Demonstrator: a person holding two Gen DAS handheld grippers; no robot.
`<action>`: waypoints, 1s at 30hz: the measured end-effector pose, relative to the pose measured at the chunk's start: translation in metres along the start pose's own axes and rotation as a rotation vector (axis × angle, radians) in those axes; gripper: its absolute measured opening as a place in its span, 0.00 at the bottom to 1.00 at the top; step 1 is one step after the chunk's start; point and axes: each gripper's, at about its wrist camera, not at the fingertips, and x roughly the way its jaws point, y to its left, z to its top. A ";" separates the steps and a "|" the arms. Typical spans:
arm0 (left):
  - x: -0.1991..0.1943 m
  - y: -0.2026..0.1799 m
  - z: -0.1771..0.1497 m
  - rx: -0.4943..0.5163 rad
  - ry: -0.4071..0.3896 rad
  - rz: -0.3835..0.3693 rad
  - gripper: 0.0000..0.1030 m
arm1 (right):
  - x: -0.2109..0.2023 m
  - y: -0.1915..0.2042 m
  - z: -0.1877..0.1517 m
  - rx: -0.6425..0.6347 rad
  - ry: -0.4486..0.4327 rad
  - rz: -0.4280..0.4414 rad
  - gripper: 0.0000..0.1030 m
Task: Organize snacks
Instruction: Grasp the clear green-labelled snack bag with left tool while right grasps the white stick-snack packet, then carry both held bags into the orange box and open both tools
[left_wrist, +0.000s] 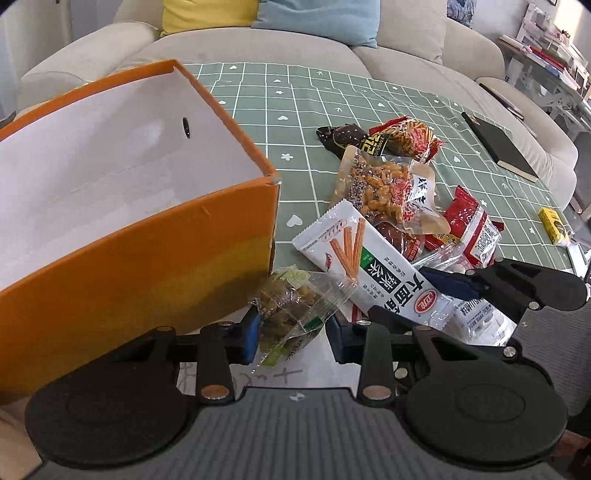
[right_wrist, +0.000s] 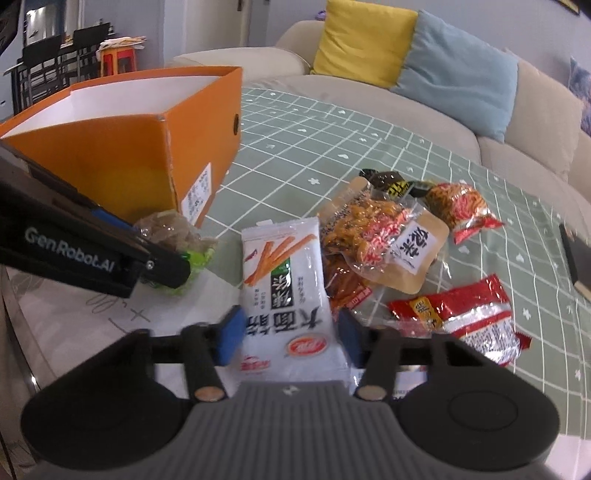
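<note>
An open orange box (left_wrist: 147, 258) with a white inside stands on the left of the green checked tablecloth (left_wrist: 295, 96). Beside its near corner lies a clear packet with green print (left_wrist: 291, 314), and my left gripper (left_wrist: 293, 332) is shut on it, one blue pad against each side. The right wrist view shows that left gripper (right_wrist: 162, 247) low beside the orange box (right_wrist: 110, 158). My right gripper (right_wrist: 291, 341) is shut on the near end of a white snack-stick packet (right_wrist: 284, 280). In the left wrist view the right gripper (left_wrist: 400, 291) straddles the white packet (left_wrist: 354, 251).
A heap of snacks lies right of the box: a clear packet of orange twists (left_wrist: 384, 184), a red packet (left_wrist: 469, 229), a dark packet (left_wrist: 343, 136), a red-orange packet (left_wrist: 406, 136). A black notebook (left_wrist: 498, 144) and a yellow carton (left_wrist: 552, 221) lie further right. A sofa stands behind.
</note>
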 end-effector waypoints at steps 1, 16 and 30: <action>-0.001 0.000 -0.001 0.000 -0.002 0.001 0.40 | -0.001 0.001 0.000 0.000 -0.003 -0.001 0.43; -0.046 0.000 -0.012 -0.011 -0.087 -0.038 0.40 | -0.033 -0.021 0.004 0.230 0.000 0.092 0.35; -0.121 0.009 0.010 -0.062 -0.310 -0.093 0.40 | -0.104 -0.025 0.057 0.281 -0.169 0.089 0.34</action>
